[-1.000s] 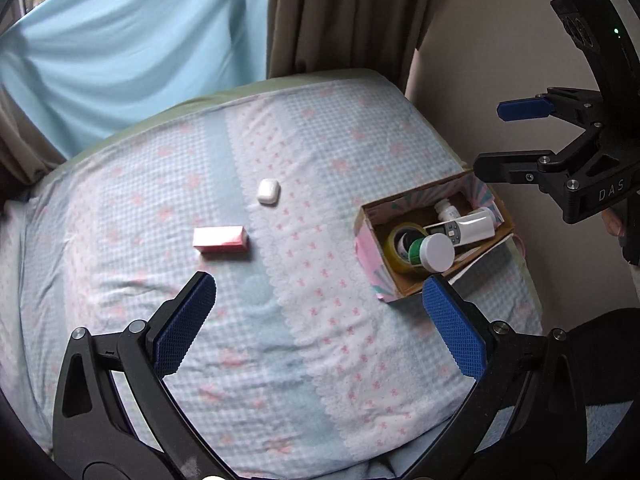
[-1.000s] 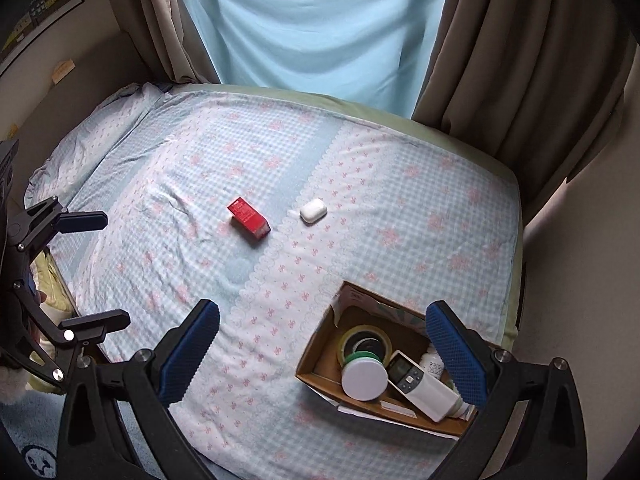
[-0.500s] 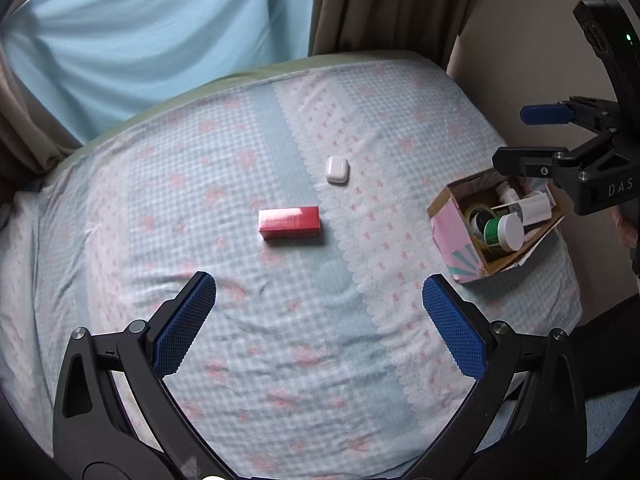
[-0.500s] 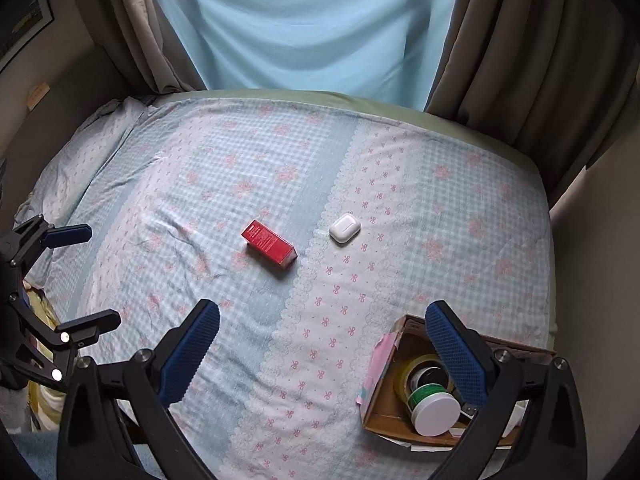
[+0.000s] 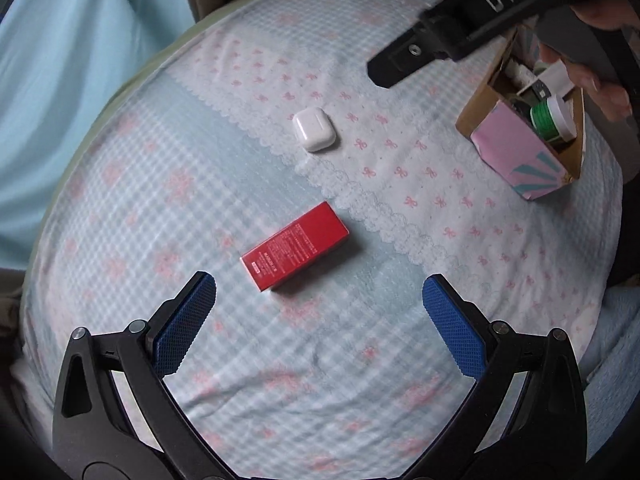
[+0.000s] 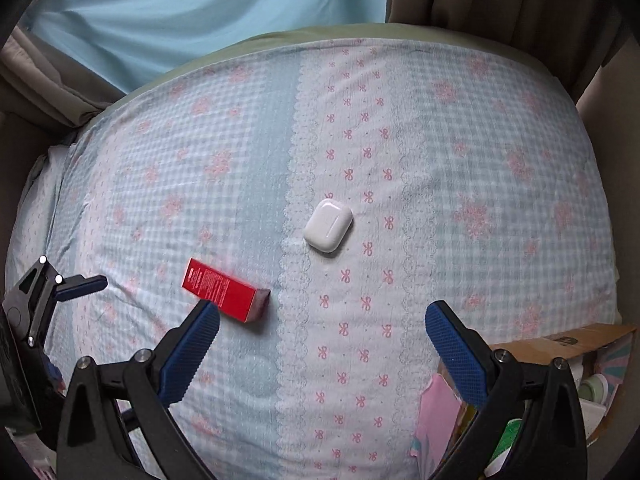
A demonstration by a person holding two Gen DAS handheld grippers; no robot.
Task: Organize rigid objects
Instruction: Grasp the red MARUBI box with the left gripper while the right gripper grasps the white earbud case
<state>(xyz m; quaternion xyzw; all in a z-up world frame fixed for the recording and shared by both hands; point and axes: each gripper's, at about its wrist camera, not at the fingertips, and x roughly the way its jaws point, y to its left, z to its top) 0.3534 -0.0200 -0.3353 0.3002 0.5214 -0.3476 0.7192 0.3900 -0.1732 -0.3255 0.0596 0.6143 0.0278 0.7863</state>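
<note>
A red box lies flat on the bed sheet, just ahead of my open, empty left gripper. It also shows in the right wrist view, by the left finger. A white earbud case lies further off; in the right wrist view the case lies ahead of my open, empty right gripper. A cardboard box at the right holds a green-and-white jar, tape and bottles.
The bed is covered by a blue checked sheet with pink bows. A light blue curtain and brown drapes hang behind it. The cardboard box sits at the bed's right edge, beside my right gripper.
Both grippers have moved lower and closer to the bed. The red box now lies just before the left gripper, the white case ahead of the right one. Both stay open.
</note>
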